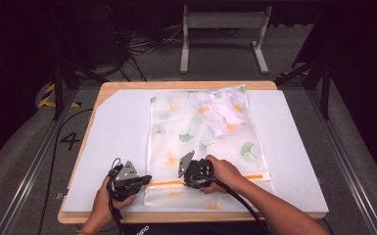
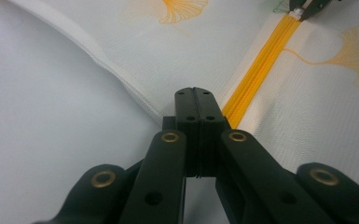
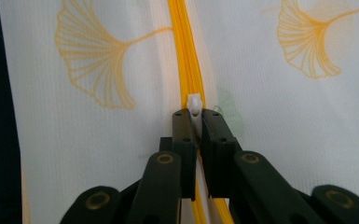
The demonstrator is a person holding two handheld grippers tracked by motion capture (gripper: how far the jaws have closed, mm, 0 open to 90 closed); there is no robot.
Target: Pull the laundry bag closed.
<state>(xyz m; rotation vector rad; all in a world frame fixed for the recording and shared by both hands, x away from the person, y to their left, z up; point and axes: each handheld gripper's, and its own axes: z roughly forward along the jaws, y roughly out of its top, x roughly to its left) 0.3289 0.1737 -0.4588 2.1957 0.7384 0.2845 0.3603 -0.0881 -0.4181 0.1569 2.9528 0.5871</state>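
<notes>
Mesh bag (image 1: 200, 137) with ginkgo-leaf print lies flat on the white mat (image 1: 117, 132) covering the desk (image 1: 186, 85). A crumpled white cloth (image 1: 223, 112) sits inside it toward the far right corner. The orange zipper (image 1: 169, 182) runs across the bag's near end.

Left gripper (image 1: 144, 182): at the left end of the zipper, by the bag's left edge. In the left gripper view the fingers (image 2: 186, 112) are clenched flat together, with the bag's edge seam and the end of the zipper (image 2: 256, 74) just at their tips. Whether fabric is pinched between them cannot be told.

Right gripper (image 1: 183, 182): over the zipper, a little right of the left gripper. In the right gripper view its fingers (image 3: 184, 128) are closed on the white zipper pull (image 3: 194, 103), which sticks up between the tips. The zipper's orange track (image 3: 186, 56) runs straight ahead from the pull and also passes back under the fingers.

In the left gripper view the right gripper's tips (image 2: 310, 7) show at the top, on the zipper line.
</notes>
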